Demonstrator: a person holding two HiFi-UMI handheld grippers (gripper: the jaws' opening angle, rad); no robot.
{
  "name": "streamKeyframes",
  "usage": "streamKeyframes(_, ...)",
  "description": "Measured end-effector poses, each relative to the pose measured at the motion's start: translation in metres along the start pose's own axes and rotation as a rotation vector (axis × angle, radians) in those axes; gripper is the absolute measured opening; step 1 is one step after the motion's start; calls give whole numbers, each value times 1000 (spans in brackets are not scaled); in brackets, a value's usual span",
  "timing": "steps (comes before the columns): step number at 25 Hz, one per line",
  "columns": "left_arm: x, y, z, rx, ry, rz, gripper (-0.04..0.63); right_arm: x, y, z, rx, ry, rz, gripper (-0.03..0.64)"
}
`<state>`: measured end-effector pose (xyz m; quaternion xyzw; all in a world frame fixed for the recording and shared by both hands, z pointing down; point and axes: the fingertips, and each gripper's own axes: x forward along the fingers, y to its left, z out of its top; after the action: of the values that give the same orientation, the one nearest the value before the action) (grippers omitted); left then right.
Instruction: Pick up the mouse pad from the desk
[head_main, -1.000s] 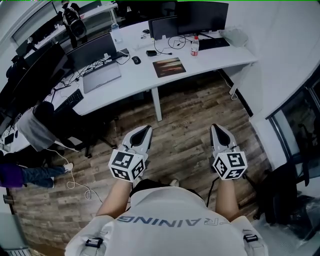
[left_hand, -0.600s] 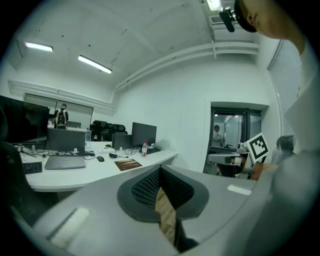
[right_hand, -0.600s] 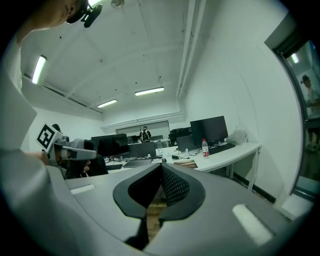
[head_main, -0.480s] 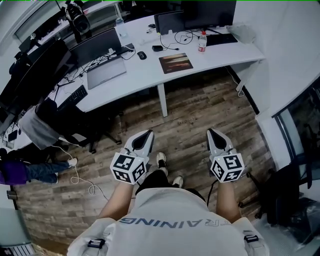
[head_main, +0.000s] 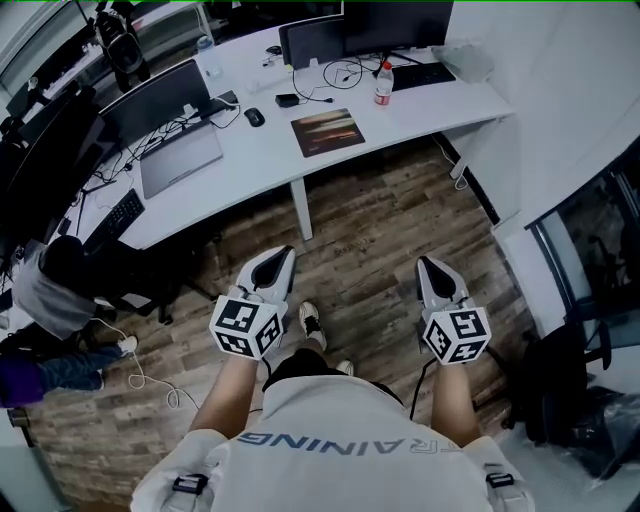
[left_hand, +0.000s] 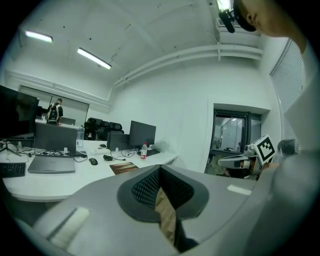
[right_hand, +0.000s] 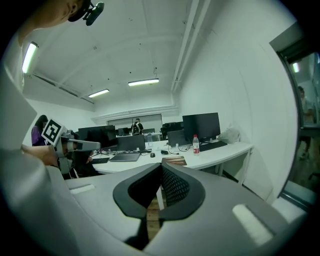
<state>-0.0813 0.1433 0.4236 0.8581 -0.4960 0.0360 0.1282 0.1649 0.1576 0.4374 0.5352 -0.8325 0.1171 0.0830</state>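
Mouse pad (head_main: 327, 131), dark with a brown-orange print, flat on the white desk (head_main: 420, 108) close to its front edge. Well ahead of both pairs of jaws and apart from them, between their two lines and nearer the left one. No writing legible on it.

Left gripper (head_main: 283, 252): jaws clenched tip to tip, nothing between them, pointed over the wooden floor (head_main: 370, 240) toward the desk. Right gripper (head_main: 428, 263): jaws likewise clenched and empty, level with the left pair.

Beyond the pad from the jaws: computer mouse (head_main: 254, 117), bottle (head_main: 383, 86) with a red label too small to read, monitors (head_main: 310, 38). Left of the pad: closed laptop (head_main: 180, 158).

Print "RAINING" on the person's shirt (head_main: 340, 441), behind the jaws. Black-and-white square markers on each gripper's cube.

Bare desk surface on all sides of the pad. Open floor between jaws and desk edge, with the desk leg (head_main: 300, 208) ahead of the left jaws. White wall (head_main: 570, 90) to the right of the right jaws, and a chair with a seated person (head_main: 50, 285) to the left of the left jaws.
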Motion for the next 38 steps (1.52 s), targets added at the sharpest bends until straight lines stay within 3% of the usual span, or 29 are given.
streamKeyframes(7,60,54,8,-31,29,-4,0,75,-8,8,-18,77,13,13)
streamKeyframes(16,110,125,36,-51,18,0,0,188,11,41,-49,83,87,13)
streamKeyframes(27,160,172,63,-61,-1,-36,0,246,-5,57,-43,113,17,12)
streamKeyframes(32,178,187,67,-65,-6,-16,0,276,-12,71,-66,98,41,12)
streamKeyframes(38,202,211,76,-63,-11,60,0,329,-33,88,-69,67,105,13)
